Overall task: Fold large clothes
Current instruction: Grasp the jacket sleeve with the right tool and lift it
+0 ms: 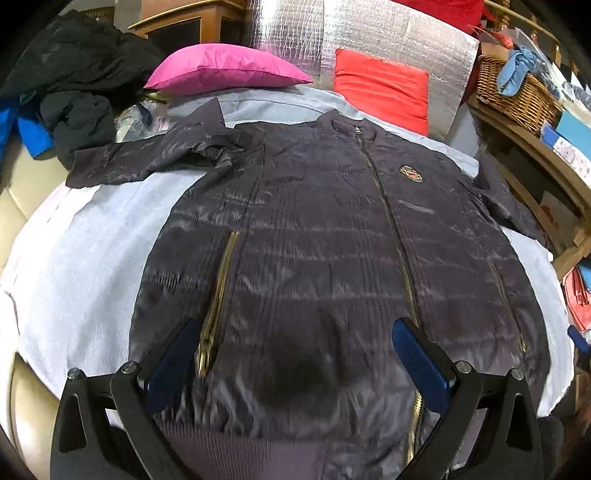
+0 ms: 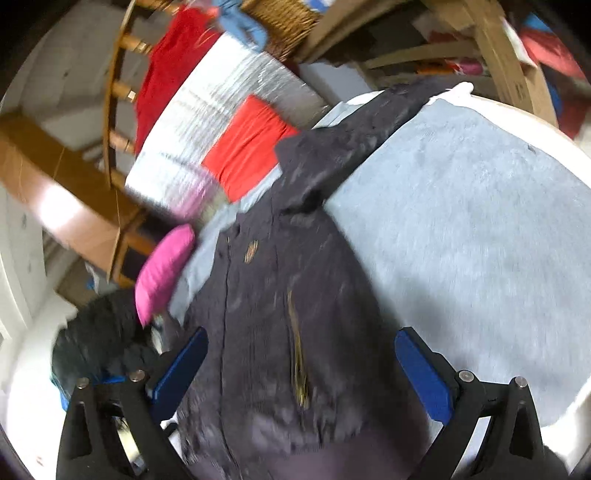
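A dark navy zip-up jacket (image 1: 314, 236) lies face up and spread flat on a pale blue sheet (image 1: 92, 251), collar away from me, both sleeves stretched out to the sides. My left gripper (image 1: 295, 354) is open and empty, hovering over the jacket's lower front near the ribbed hem. My right gripper (image 2: 299, 365) is open and empty above the jacket (image 2: 280, 314) near its right pocket zip. The right wrist view is tilted and blurred. The right sleeve (image 2: 354, 136) runs across the sheet (image 2: 480, 240).
A pink pillow (image 1: 225, 66) and a red cushion (image 1: 384, 88) lie at the head of the bed against a silver foil panel (image 1: 369, 33). A pile of dark clothes (image 1: 74, 85) sits at the left. A wicker basket (image 1: 517, 96) stands on wooden shelves at the right.
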The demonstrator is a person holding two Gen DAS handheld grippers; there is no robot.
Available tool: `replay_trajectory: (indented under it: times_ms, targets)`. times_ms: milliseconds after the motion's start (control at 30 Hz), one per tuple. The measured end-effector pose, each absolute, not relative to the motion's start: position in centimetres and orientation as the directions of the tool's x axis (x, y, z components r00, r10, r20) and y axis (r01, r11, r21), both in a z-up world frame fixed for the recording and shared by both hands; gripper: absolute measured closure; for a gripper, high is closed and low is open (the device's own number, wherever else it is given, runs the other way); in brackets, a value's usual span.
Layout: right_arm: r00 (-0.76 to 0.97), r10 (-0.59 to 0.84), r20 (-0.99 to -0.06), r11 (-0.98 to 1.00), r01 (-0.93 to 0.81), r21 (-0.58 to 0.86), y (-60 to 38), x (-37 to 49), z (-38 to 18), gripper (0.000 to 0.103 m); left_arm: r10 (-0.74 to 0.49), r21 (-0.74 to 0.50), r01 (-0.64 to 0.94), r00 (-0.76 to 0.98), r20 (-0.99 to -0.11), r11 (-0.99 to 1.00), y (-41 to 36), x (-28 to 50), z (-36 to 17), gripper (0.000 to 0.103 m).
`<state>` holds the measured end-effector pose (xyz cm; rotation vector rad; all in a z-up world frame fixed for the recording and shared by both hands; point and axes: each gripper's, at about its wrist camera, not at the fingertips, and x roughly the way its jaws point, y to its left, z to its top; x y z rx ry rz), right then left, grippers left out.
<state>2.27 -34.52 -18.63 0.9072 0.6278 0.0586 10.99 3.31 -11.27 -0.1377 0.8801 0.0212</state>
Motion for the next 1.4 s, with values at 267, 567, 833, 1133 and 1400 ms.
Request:
replay_trajectory:
  times_ms: [267,567,833,1133,1400]
  targets:
    - [0.857,0.272,-0.438,0.507,0.259,0.822,-42.3,7.8,-18.8,0.016,-0.012,-0.072,-0.070,0.630,-0.777,0.995,2.5,15.9,-12.0,0.000]
    - [0.861,0.166,-0.481,0.437,0.373,0.818,-52.1,18.1,-19.4,0.030,-0.009,-0.049,-0.044,0.645,-0.764,0.998,0.2,22.2,-12.6,0.000]
    - [0.815,0.083,-0.574,0.414,0.496,0.763,-58.2,26.4,-21.7,0.033,0.025,-0.022,-0.071,0.598,-0.801,0.997,0.1,24.4,-17.3,0.000]
    - [0.717,-0.042,-0.696,0.586,0.582,0.564,-57.6,30.5,-20.3,0.094,0.023,-0.026,-0.070,0.615,-0.788,0.997,0.0,24.4,-17.6,0.000]
    - [0.837,-0.204,-0.507,0.949,0.297,0.109,-40.3,31.4,-6.5,0.094,0.020,-0.033,-0.074,0.621,-0.784,0.997,0.0,24.0,-17.4,0.000]
